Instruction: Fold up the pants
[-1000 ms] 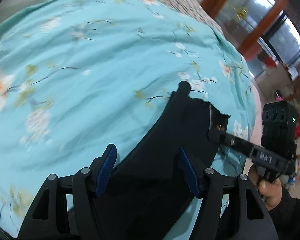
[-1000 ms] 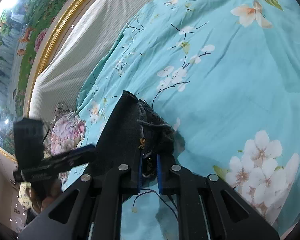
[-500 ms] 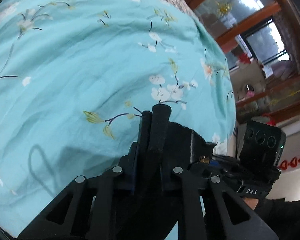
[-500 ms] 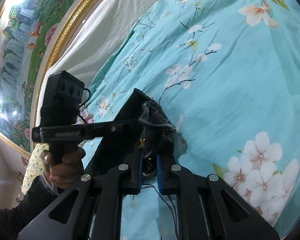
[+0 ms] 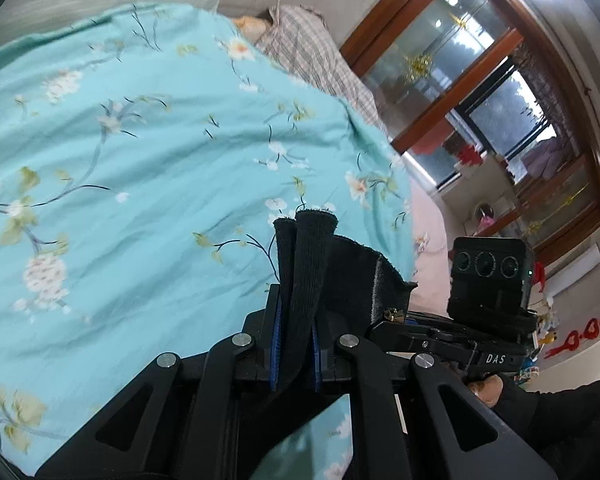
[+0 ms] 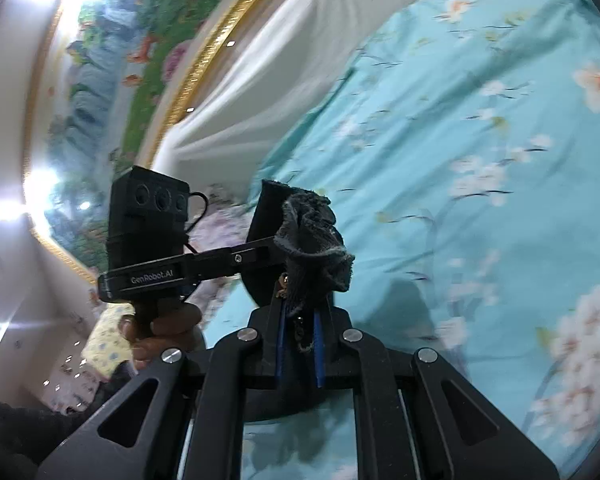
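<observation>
The black pants (image 5: 342,276) are held up off the turquoise flowered bedspread (image 5: 140,184). My left gripper (image 5: 294,344) is shut on a doubled edge of the waistband, which sticks up between its blue pads. My right gripper (image 6: 300,344) is shut on the bunched waistband corner with the brass button (image 6: 282,280). In the left wrist view the right gripper (image 5: 396,320) sits just to the right, clamped on the same edge. In the right wrist view the left gripper (image 6: 260,248) is just to the left. The rest of the pants hangs below, hidden.
A checked pillow (image 5: 316,60) lies at the bed's far end. A white headboard cover (image 6: 300,80) and a gold-framed painting (image 6: 120,80) stand behind the bed. Wood-framed glass doors (image 5: 480,100) are beyond the bed's right side.
My left gripper has closed on the waistband edge. Both grippers have lifted the pants off the bedspread and tilted upward, bringing the room walls into view.
</observation>
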